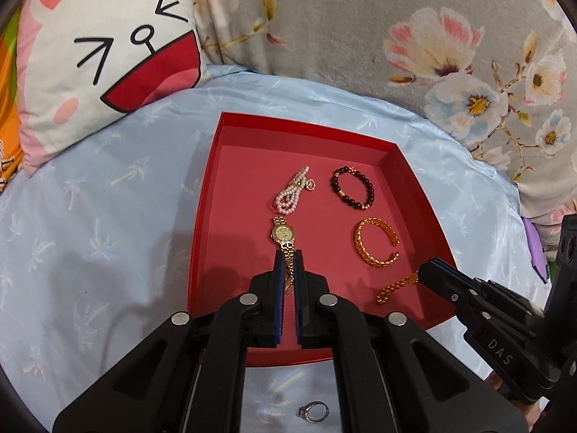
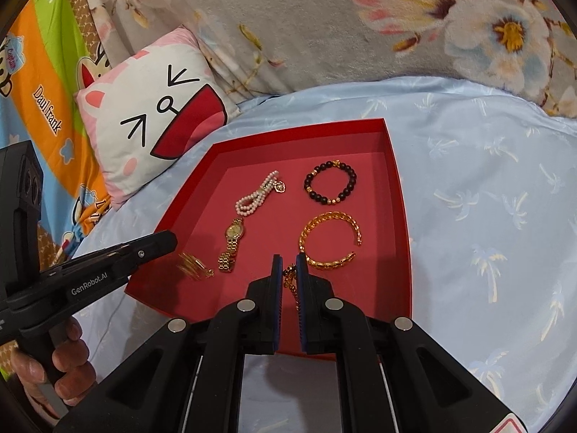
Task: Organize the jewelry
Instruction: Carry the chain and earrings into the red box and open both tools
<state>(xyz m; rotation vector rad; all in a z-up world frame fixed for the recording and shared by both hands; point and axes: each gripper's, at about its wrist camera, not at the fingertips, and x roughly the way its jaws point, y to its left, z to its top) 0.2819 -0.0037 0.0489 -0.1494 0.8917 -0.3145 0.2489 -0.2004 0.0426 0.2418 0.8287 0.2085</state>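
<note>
A red tray (image 1: 230,187) (image 2: 396,198) lies on a light blue sheet. In it are a pearl bracelet (image 1: 290,195) (image 2: 256,198), a dark bead bracelet (image 1: 352,187) (image 2: 330,182), a gold cuff (image 1: 377,247) (image 2: 330,240) and a gold watch (image 1: 282,234) (image 2: 232,243). My left gripper (image 1: 288,258) (image 2: 173,241) is shut on the watch's strap. My right gripper (image 2: 287,261) (image 1: 422,274) is shut on a gold chain bracelet (image 1: 395,287) (image 2: 290,278) over the tray's near right part. A silver ring (image 1: 313,411) lies on the sheet in front of the tray.
A cat-face cushion (image 1: 104,54) (image 2: 158,122) lies left behind the tray. A grey floral blanket (image 1: 396,36) (image 2: 324,18) rises behind. A colourful printed mat (image 2: 47,108) is at far left. Blue sheet (image 2: 487,216) spreads to the right.
</note>
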